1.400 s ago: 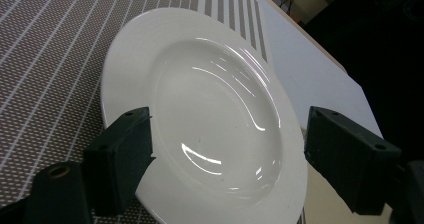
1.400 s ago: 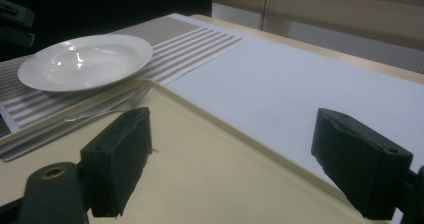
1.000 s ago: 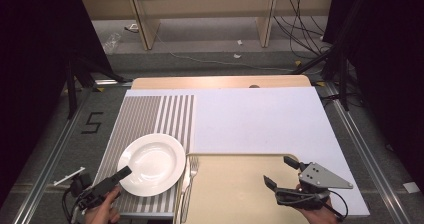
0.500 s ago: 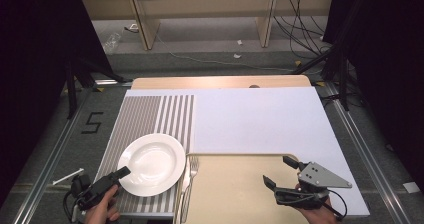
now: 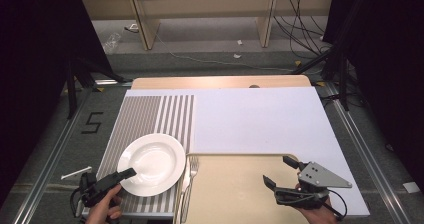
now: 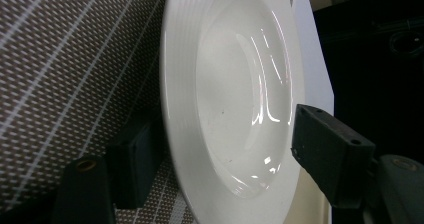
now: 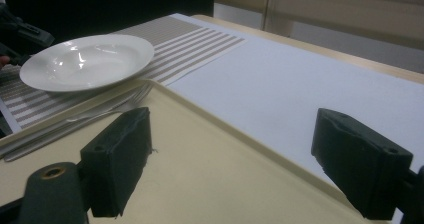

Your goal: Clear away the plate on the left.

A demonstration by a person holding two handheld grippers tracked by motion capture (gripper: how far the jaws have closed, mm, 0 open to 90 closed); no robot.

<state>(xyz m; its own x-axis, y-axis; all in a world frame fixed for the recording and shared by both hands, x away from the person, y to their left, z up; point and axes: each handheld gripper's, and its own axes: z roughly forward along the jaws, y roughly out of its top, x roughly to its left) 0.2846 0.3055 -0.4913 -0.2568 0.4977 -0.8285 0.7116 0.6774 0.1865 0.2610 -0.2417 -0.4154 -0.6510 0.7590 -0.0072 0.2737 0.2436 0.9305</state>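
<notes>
A white deep plate (image 5: 151, 164) rests on a striped placemat (image 5: 150, 116) at the front left. My left gripper (image 5: 125, 174) reaches it from the near-left corner. In the left gripper view the left gripper (image 6: 222, 129) is open and straddles the plate (image 6: 235, 84), one jaw under the rim and the other over the bowl, with a gap on that side. My right gripper (image 5: 278, 170) hovers open over the right part of a beige tray (image 5: 230, 194). Nothing sits between the jaws of the right gripper (image 7: 235, 134).
A fork (image 5: 191, 176) and another piece of cutlery lie along the tray's left edge, beside the plate. A white mat (image 5: 260, 119) covers the table's middle and right. The table's wooden edge (image 5: 220, 82) runs along the back, with cables on the floor beyond.
The left hand has shifted a little at the plate's near rim. The plate and the right gripper have stayed where they were.
</notes>
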